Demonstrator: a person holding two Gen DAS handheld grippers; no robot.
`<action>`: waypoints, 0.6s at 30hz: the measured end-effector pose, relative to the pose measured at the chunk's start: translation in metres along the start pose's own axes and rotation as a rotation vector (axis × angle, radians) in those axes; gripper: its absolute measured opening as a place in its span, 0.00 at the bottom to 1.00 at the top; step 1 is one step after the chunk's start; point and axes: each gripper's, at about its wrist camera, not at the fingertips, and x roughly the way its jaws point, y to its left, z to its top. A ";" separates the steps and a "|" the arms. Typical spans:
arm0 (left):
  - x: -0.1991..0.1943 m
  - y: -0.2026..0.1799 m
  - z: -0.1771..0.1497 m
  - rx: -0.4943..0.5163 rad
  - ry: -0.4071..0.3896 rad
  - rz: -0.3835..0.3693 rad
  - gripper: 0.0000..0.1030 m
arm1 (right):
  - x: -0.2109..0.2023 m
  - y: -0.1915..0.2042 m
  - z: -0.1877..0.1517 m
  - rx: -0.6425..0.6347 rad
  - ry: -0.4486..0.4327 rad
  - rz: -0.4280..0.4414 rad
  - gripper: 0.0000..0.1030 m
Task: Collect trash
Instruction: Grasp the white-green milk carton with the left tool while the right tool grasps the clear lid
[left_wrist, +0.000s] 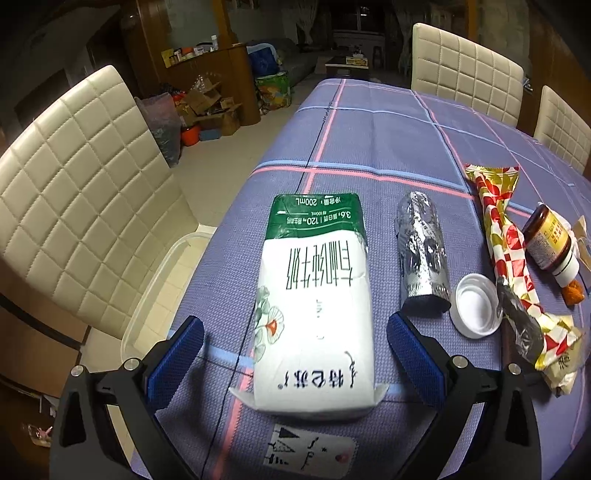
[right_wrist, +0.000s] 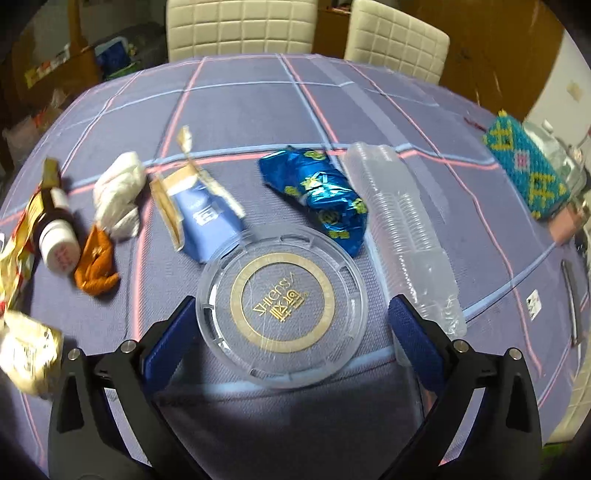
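Observation:
A white and green milk carton (left_wrist: 314, 302) lies flat on the purple checked tablecloth (left_wrist: 388, 140). My left gripper (left_wrist: 295, 354) is open, its blue pads on either side of the carton's near end without touching it. Right of the carton lie a foil roll (left_wrist: 421, 254), a white cap (left_wrist: 474, 310), a red-and-gold wrapper (left_wrist: 509, 258) and a brown bottle (left_wrist: 550, 240). In the right wrist view my right gripper (right_wrist: 291, 332) is open around a clear round lid (right_wrist: 282, 306). Beyond it lie a blue foil wrapper (right_wrist: 317, 192), a blue-and-tan packet (right_wrist: 203, 214), crumpled tissue (right_wrist: 118, 192), an orange scrap (right_wrist: 96, 266) and a stack of clear cups (right_wrist: 402, 221).
Cream quilted chairs stand at the table's left (left_wrist: 81, 199) and far side (right_wrist: 240, 26). A clear plastic bin (left_wrist: 162, 280) sits on the floor below the table's left edge. A teal beaded box (right_wrist: 524, 166) rests at the right edge. Boxes clutter the far floor (left_wrist: 210, 107).

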 end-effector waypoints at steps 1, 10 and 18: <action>0.001 0.000 0.001 -0.001 0.000 -0.001 0.94 | 0.001 -0.001 0.001 0.005 0.002 0.008 0.96; 0.001 -0.005 0.003 -0.003 -0.005 -0.006 0.90 | 0.009 -0.002 0.001 0.040 0.029 0.097 0.96; -0.008 -0.011 0.001 0.012 -0.024 -0.069 0.47 | 0.001 0.006 -0.003 0.008 -0.011 0.119 0.85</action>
